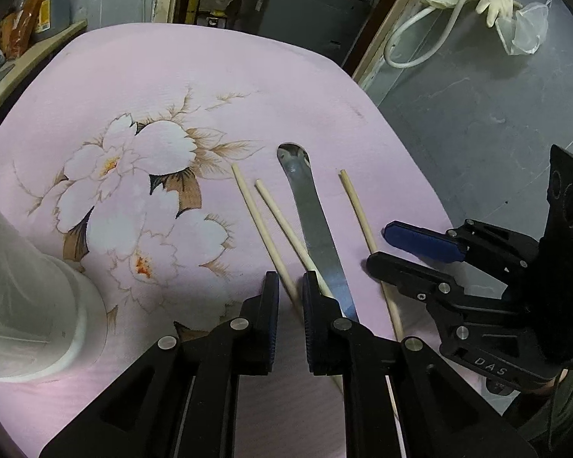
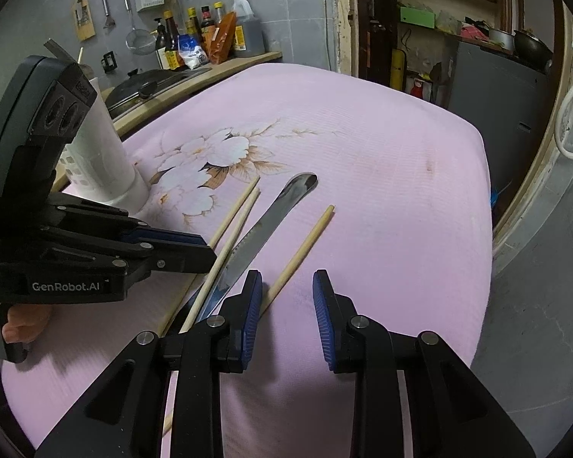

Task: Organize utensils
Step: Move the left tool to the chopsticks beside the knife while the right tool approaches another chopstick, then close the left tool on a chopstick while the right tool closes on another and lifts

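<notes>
Three wooden chopsticks and a metal spoon (image 1: 313,221) lie side by side on a pink flowered cloth (image 1: 210,87). My left gripper (image 1: 290,290) is low over two crossing chopsticks (image 1: 263,225), jaws narrowly apart with one stick between them; no grip shows. My right gripper (image 2: 286,294) is open, its left finger (image 2: 253,305) touching the lone chopstick (image 2: 305,244) to the right of the spoon (image 2: 271,221). A white utensil holder (image 1: 26,297) stands at the left, also seen in the right wrist view (image 2: 99,152).
The cloth-covered table ends at the right above a grey floor (image 1: 477,114). A counter with bottles and a pan (image 2: 195,45) lies beyond the far left edge. A dark cabinet (image 2: 496,87) stands behind the table.
</notes>
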